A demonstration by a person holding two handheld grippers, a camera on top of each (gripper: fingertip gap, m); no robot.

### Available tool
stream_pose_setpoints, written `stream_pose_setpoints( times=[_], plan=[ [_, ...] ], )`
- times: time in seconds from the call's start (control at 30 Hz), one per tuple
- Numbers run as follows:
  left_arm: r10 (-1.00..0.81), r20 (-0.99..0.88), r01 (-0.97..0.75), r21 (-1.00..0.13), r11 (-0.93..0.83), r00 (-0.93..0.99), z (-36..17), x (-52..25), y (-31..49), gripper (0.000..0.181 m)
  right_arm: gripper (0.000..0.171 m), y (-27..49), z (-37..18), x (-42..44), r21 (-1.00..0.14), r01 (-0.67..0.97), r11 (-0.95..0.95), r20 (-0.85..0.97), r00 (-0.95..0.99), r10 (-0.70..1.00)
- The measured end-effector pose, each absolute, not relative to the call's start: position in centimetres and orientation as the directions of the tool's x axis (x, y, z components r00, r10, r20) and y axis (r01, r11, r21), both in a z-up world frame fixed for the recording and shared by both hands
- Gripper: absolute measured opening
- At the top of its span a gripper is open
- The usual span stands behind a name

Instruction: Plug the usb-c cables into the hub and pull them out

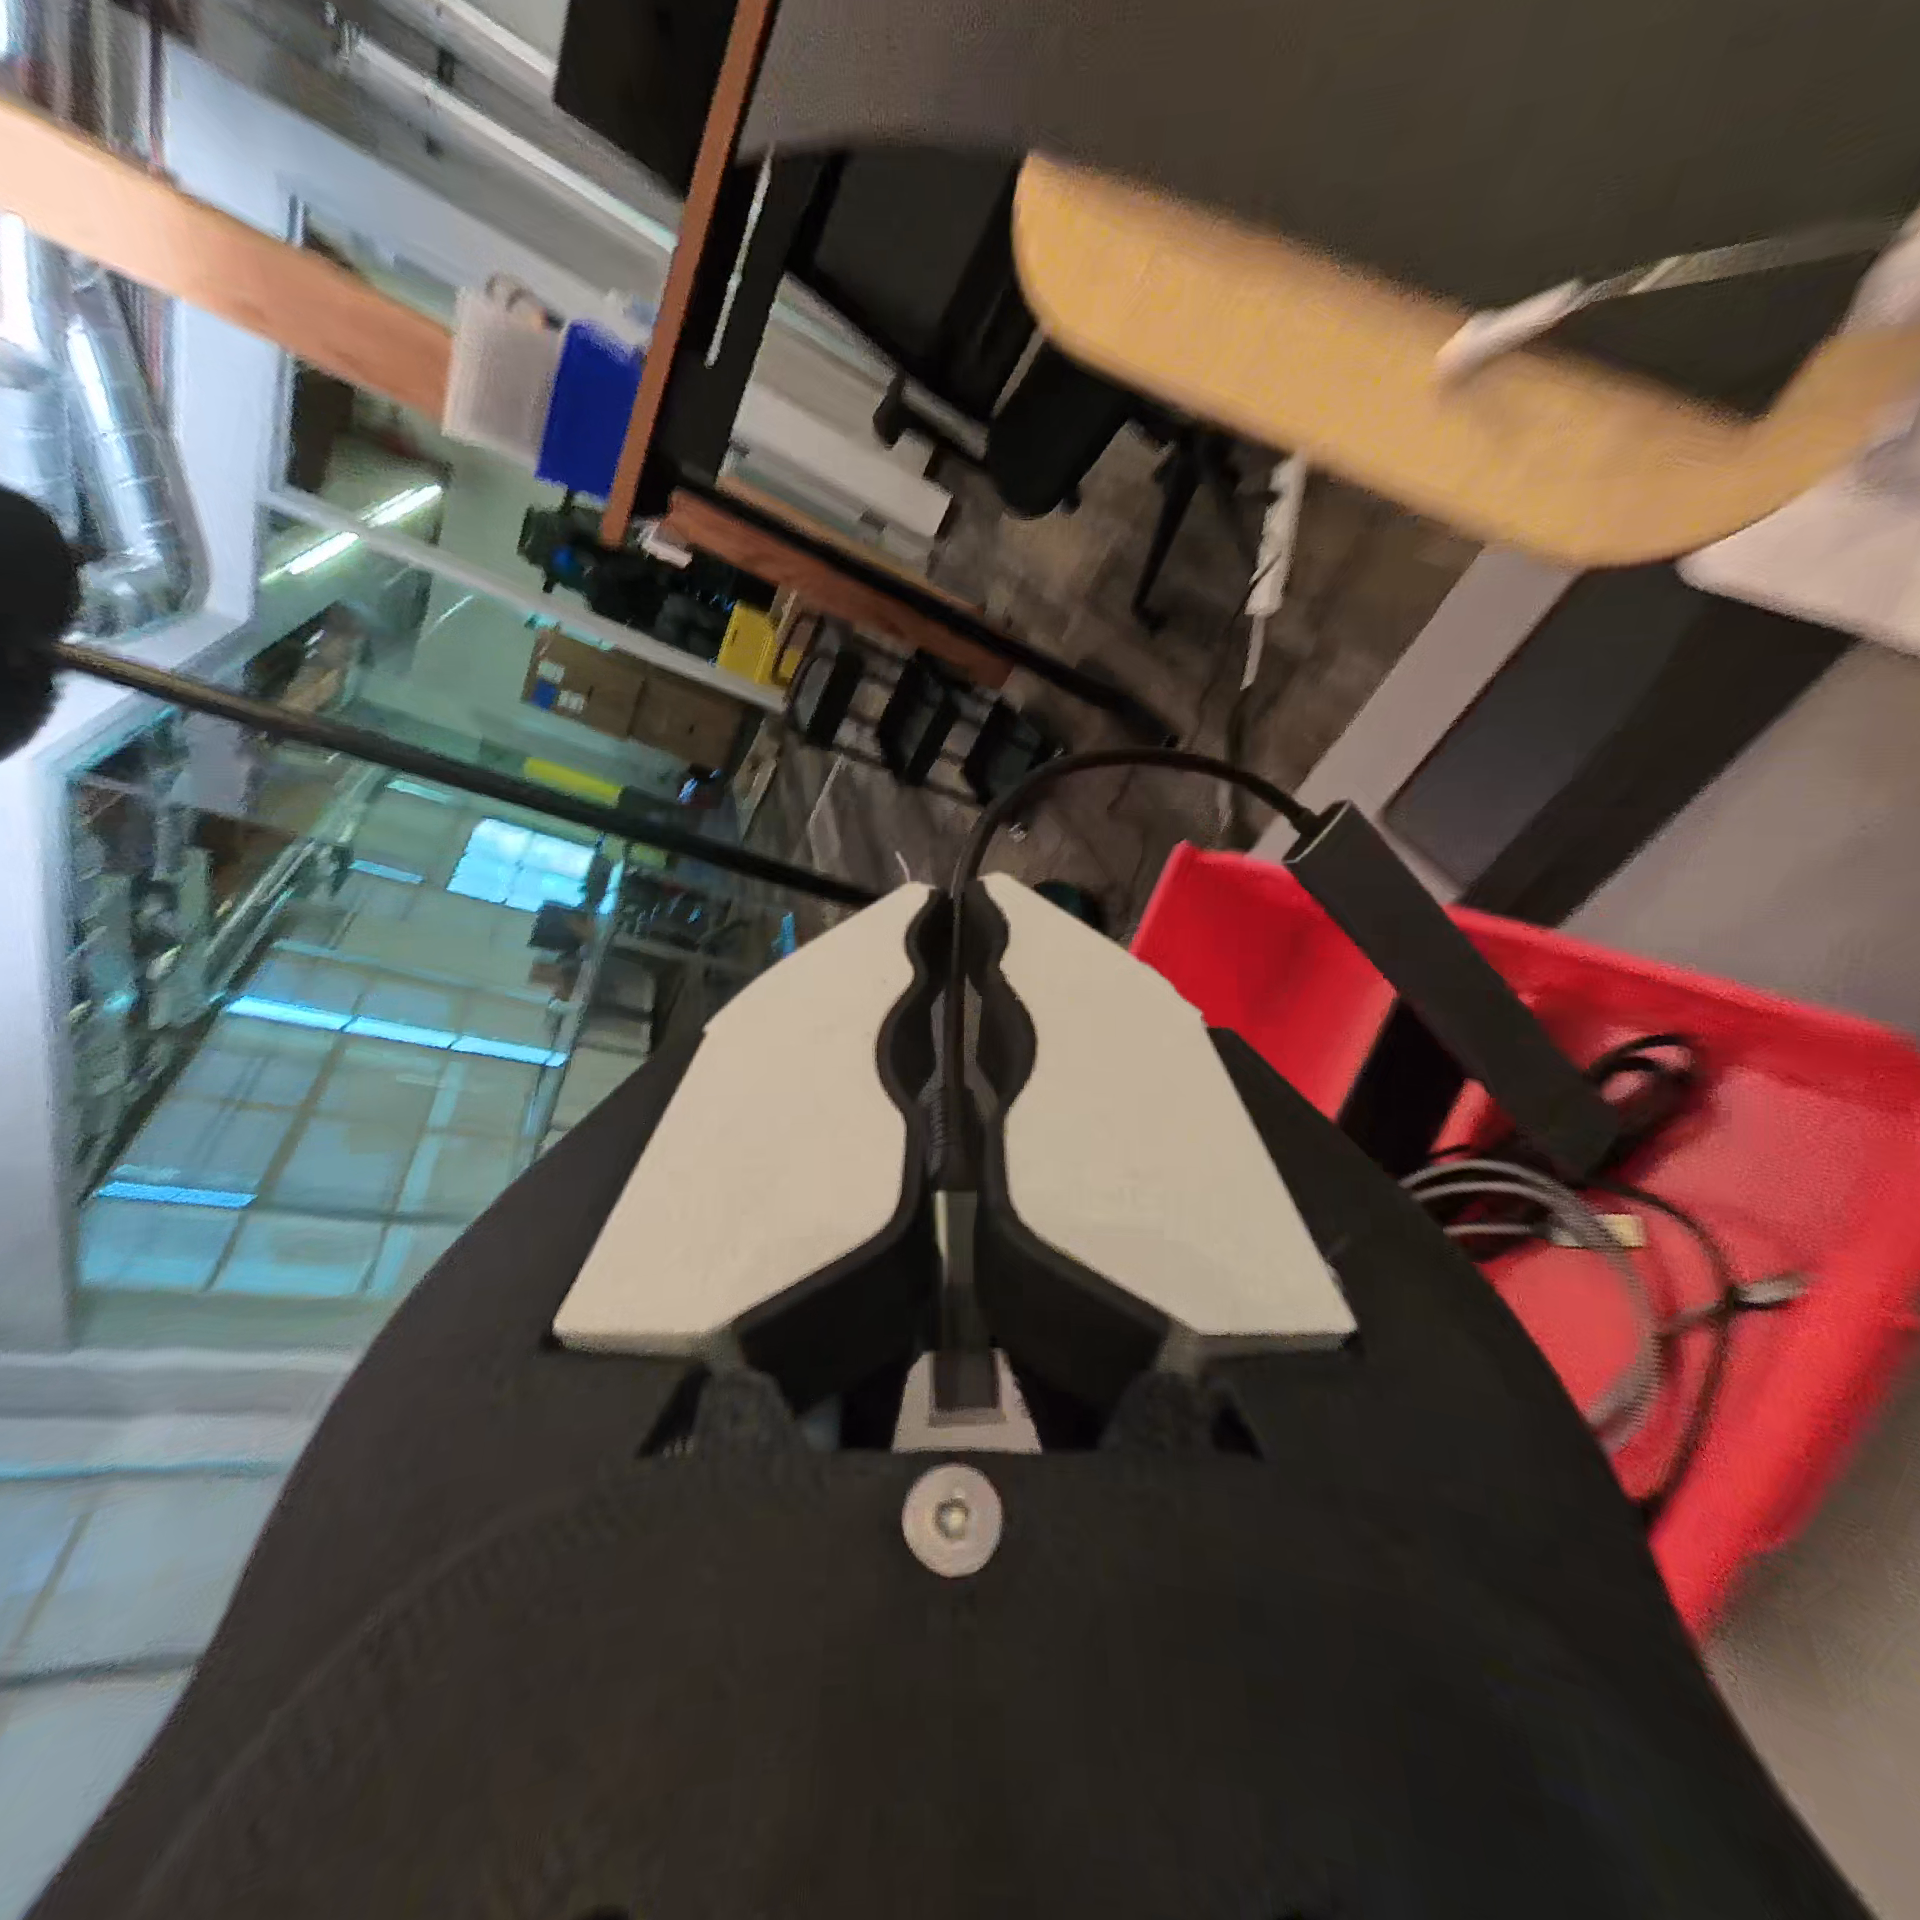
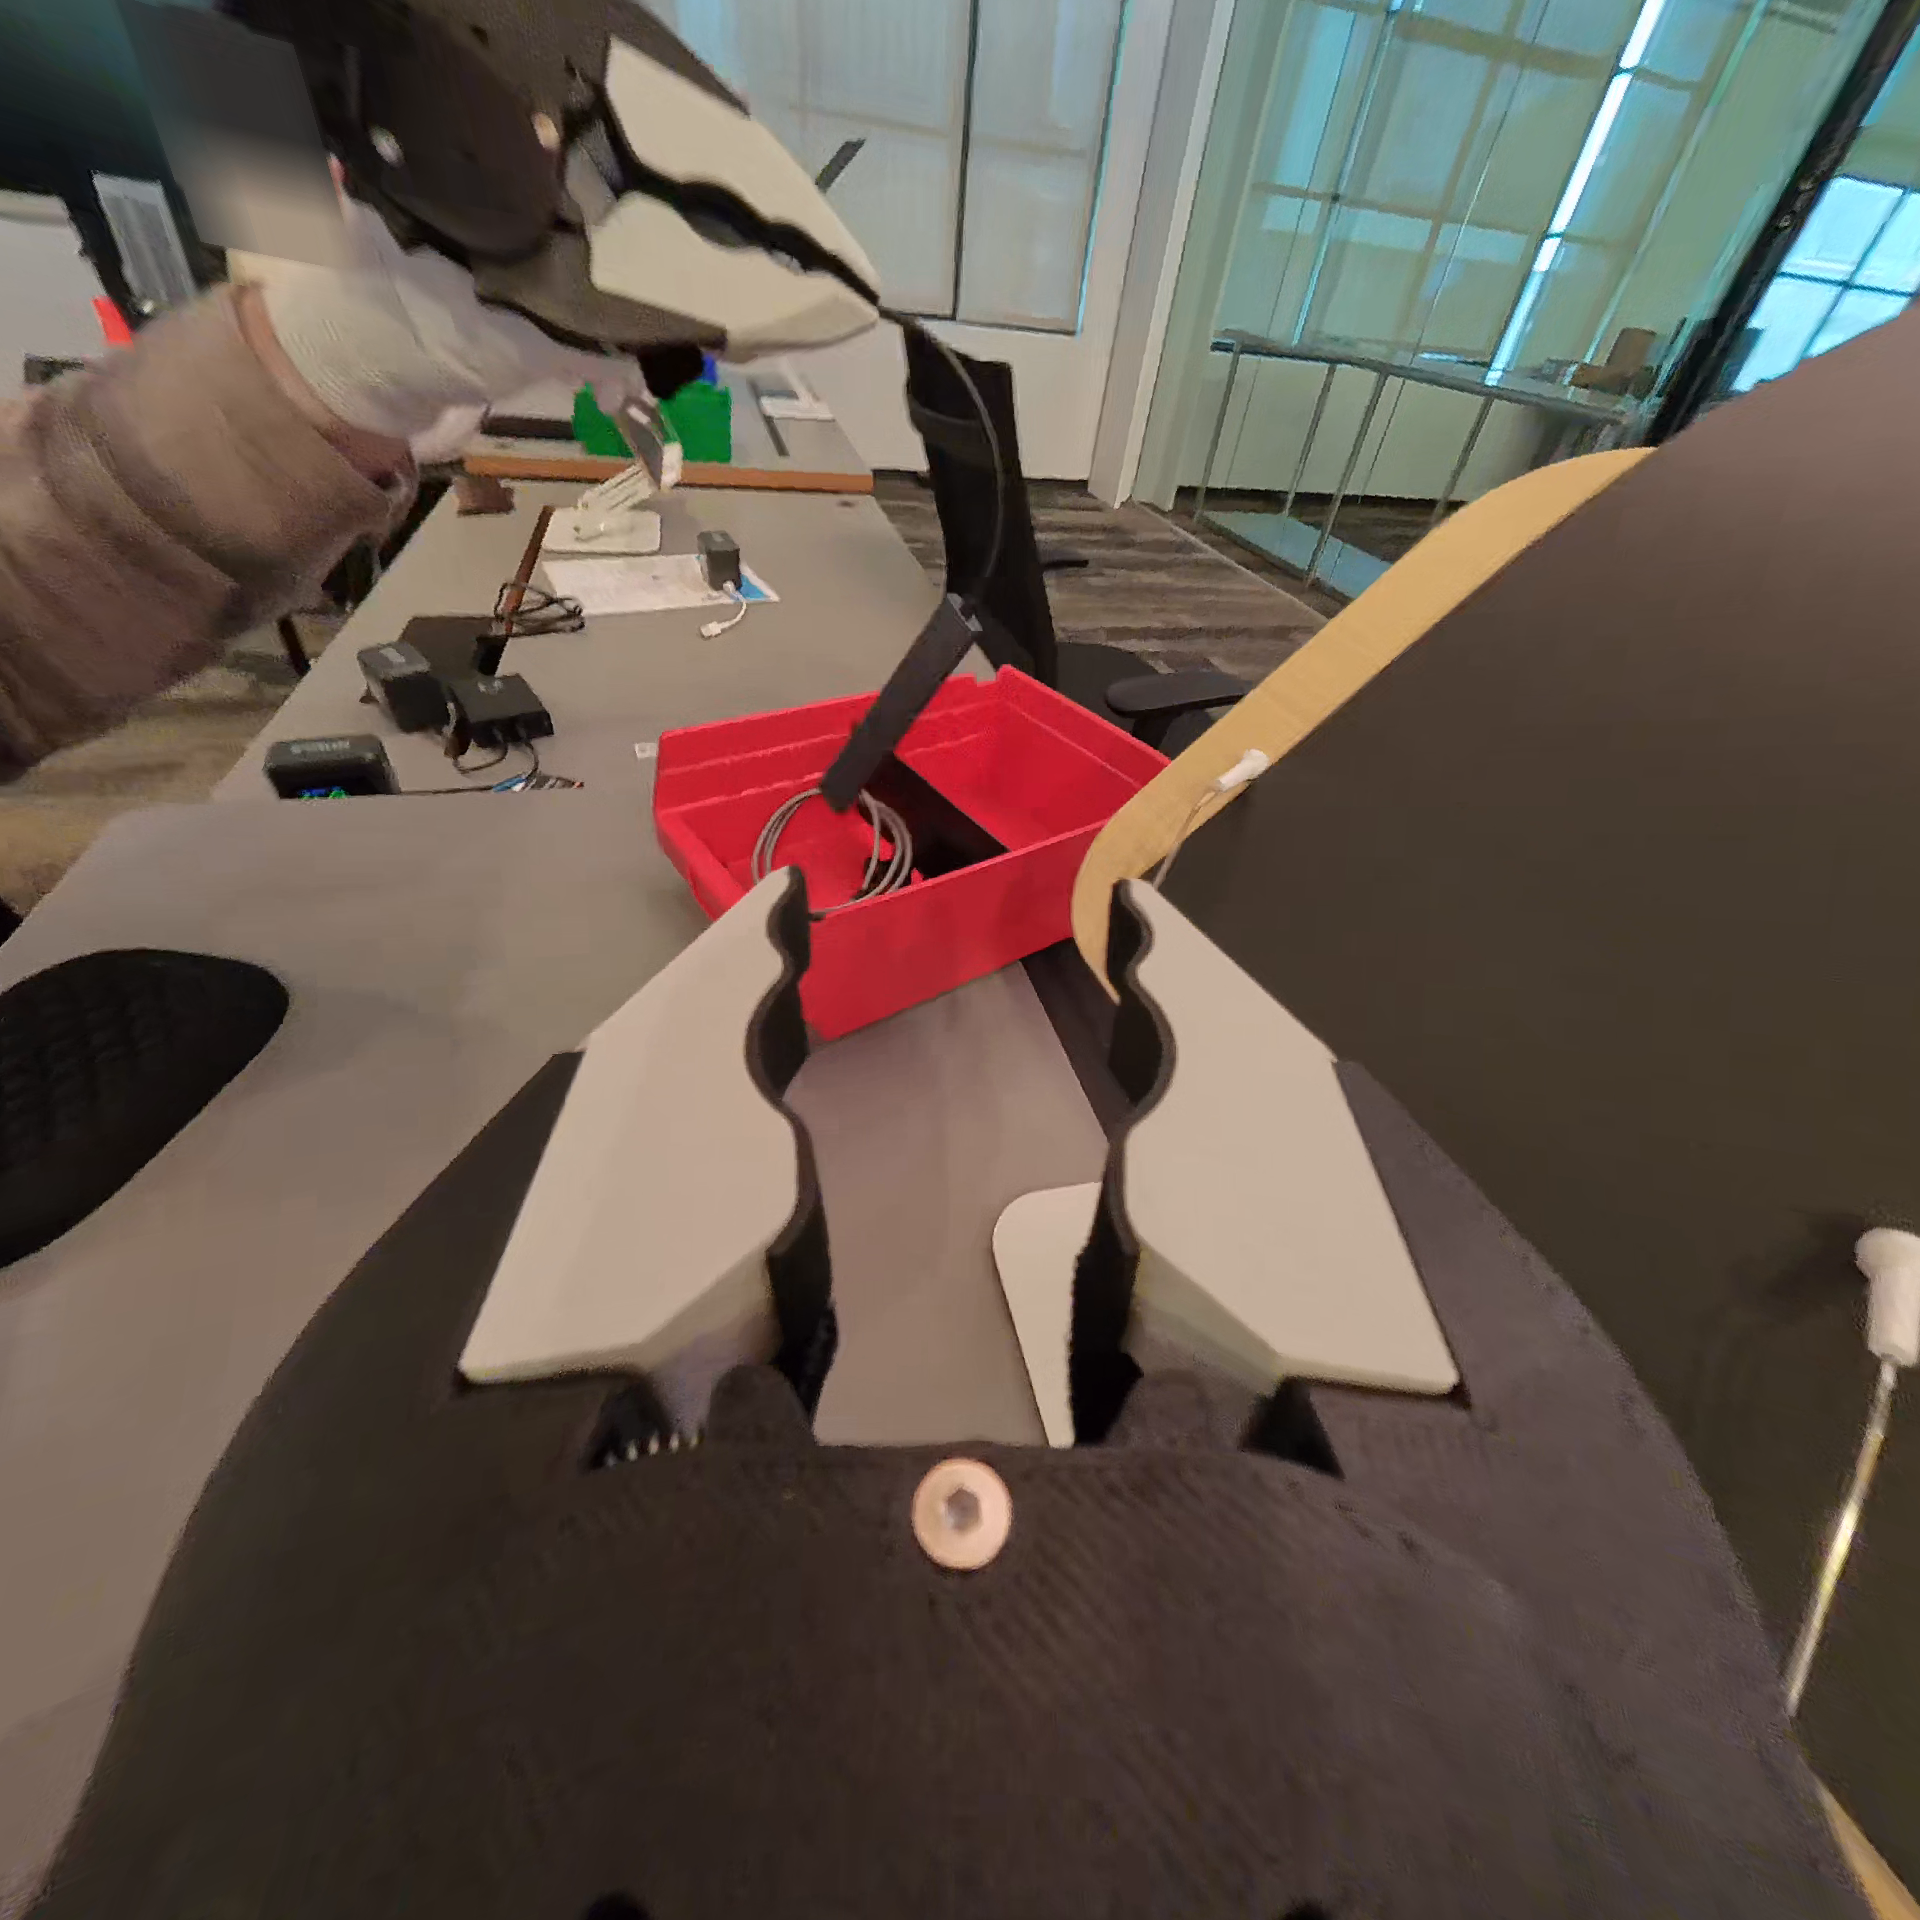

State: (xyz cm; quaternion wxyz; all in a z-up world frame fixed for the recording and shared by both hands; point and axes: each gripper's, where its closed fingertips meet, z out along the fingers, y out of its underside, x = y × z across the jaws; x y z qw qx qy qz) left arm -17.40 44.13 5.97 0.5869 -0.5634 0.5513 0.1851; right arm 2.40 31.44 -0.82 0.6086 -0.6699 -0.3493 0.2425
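Right wrist view: my left gripper [image 2: 868, 296] pinches the hub's cable [image 2: 987, 457], so the hub [image 2: 899, 717] dangles slantwise over the red bin [image 2: 935, 935]; my right gripper [image 2: 956, 914], spread wide, sits nearer the coiled cables [image 2: 831, 842].

— What sort of room is it?
— An office. A long grey desk [image 2: 644, 665] runs toward glass partition walls [image 2: 1455, 208] with pale frames, bright with daylight.
— The floor?
— Mottled grey-brown carpet [image 2: 1143, 561]. A black office chair [image 2: 997, 540] stands at the desk's far side.
— Anything overhead?
— A silver ventilation duct [image 1: 135, 478], seen in the tilted left wrist view.
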Motion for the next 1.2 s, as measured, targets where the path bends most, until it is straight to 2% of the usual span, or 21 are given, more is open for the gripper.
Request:
stream_pose_setpoints(
  times=[0.23, 0.33, 0.4, 0.5, 0.57, 0.6, 0.67, 0.7, 0.73, 0.83, 1.07, 1.2],
  plan=[
    [-0.506, -0.819, -0.762, -0.503, 0.408, 0.271, 7.2, -12.3, 34.6, 0.003, 0.076, 28.7, -3.1, -1.1, -0.962, 0.267, -0.047, 0.081, 0.450, 0.889],
    [-0.498, -0.837, -0.754, -0.474, 0.455, 0.227, 7.9, -10.3, 31.6, 0.003, 0.080, 27.2, -4.0, -3.0, -0.953, 0.300, -0.032, 0.076, 0.342, 0.936],
    [-0.515, -0.831, -0.735, -0.480, 0.479, 0.208, 8.6, -9.2, 29.9, 0.003, 0.082, 27.5, -4.5, -3.9, -0.945, 0.325, -0.028, 0.089, 0.341, 0.936],
    [-0.516, -0.836, -0.728, -0.470, 0.499, 0.186, 9.8, -8.0, 28.2, 0.003, 0.077, 27.4, -4.6, -5.3, -0.941, 0.338, -0.008, 0.106, 0.317, 0.943],
    [-0.518, -0.837, -0.722, -0.468, 0.510, 0.177, 10.6, -7.4, 27.2, 0.003, 0.054, 27.1, -4.4, -6.0, -0.936, 0.352, 0.018, 0.131, 0.298, 0.945],
    [-0.515, -0.839, -0.725, -0.463, 0.511, 0.173, 10.9, -7.2, 26.9, 0.003, 0.050, 27.0, -4.2, -6.3, -0.936, 0.350, 0.031, 0.141, 0.294, 0.945],
    [-0.512, -0.843, -0.719, -0.458, 0.523, 0.164, 11.5, -6.7, 26.1, 0.003, 0.025, 26.4, -3.4, -6.9, -0.942, 0.328, 0.065, 0.159, 0.268, 0.950],
    [-0.512, -0.843, -0.719, -0.457, 0.523, 0.164, 11.8, -6.5, 25.8, 0.003, 0.023, 26.2, -2.8, -7.1, -0.949, 0.306, 0.082, 0.167, 0.263, 0.950],
    [-0.511, -0.845, -0.718, -0.455, 0.527, 0.160, 12.0, -6.3, 25.5, 0.003, 0.026, 26.1, -2.3, -7.2, -0.954, 0.287, 0.087, 0.166, 0.265, 0.950],
    [-0.507, -0.848, -0.719, -0.449, 0.531, 0.155, 12.3, -6.0, 24.8, 0.003, 0.062, 26.8, -1.3, -7.2, -0.965, 0.256, 0.063, 0.148, 0.329, 0.933],
    [-0.501, -0.847, -0.724, -0.457, 0.518, 0.176, 13.0, -6.7, 24.5, 0.003, 0.062, 26.2, 0.0, -5.6, -0.956, 0.268, 0.120, 0.214, 0.358, 0.909],
    [-0.510, -0.839, -0.721, -0.471, 0.508, 0.188, 13.1, -7.4, 24.5, 0.003, 0.088, 25.5, 1.3, -4.0, -0.969, 0.215, 0.121, 0.196, 0.374, 0.906]
  ],
)
